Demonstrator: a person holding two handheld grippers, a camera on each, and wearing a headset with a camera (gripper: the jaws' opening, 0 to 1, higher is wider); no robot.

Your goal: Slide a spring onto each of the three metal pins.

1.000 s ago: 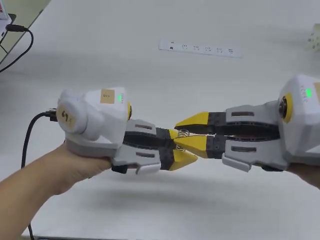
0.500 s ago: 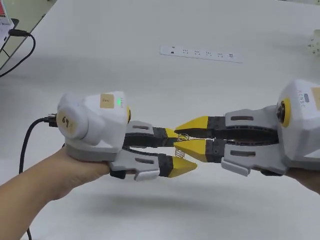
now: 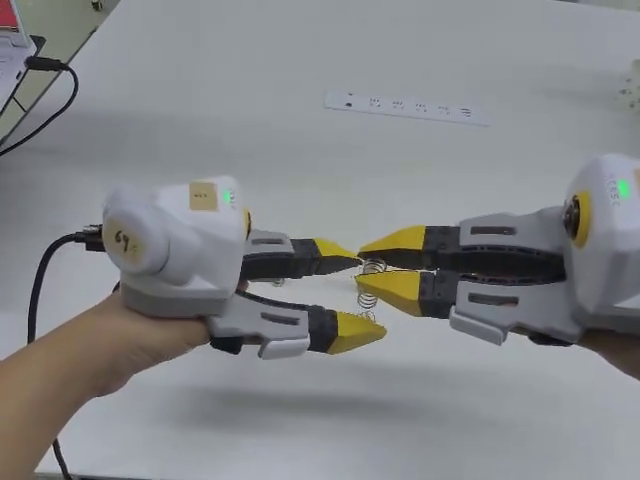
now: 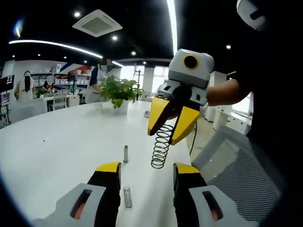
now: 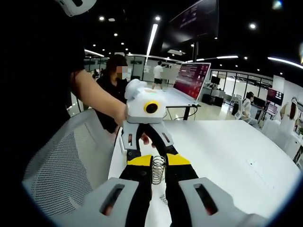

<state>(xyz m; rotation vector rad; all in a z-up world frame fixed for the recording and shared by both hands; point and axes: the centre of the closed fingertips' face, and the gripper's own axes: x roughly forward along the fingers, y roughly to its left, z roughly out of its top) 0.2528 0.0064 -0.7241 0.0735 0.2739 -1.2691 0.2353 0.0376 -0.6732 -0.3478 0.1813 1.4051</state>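
Observation:
My right gripper [image 3: 362, 265] comes in from the right, shut on a steel spring [image 3: 368, 296] held crosswise between its yellow tips. The left gripper [image 3: 370, 297] faces it from the left, jaws open on either side of the spring without gripping it. In the left gripper view my jaws [image 4: 147, 170] stand apart, and the right gripper [image 4: 163, 137] holds the spring [image 4: 161, 146] hanging down. Beyond, a short metal pin [image 4: 126, 153] stands on the white table, with a loose spring [image 4: 127, 196] lying nearer. The right gripper view shows the spring [image 5: 158, 169] clamped between my jaws [image 5: 158, 163].
A white power strip [image 3: 405, 104] lies on the far side of the table. A black cable [image 3: 48, 290] trails from the left gripper toward the near edge. A mesh chair [image 5: 66, 161] stands beside the table. People and a potted plant [image 4: 118, 90] are in the background.
The left gripper's jaws have opened and let go of the spring, and it has drawn slightly back to the left. The right gripper keeps the spring.

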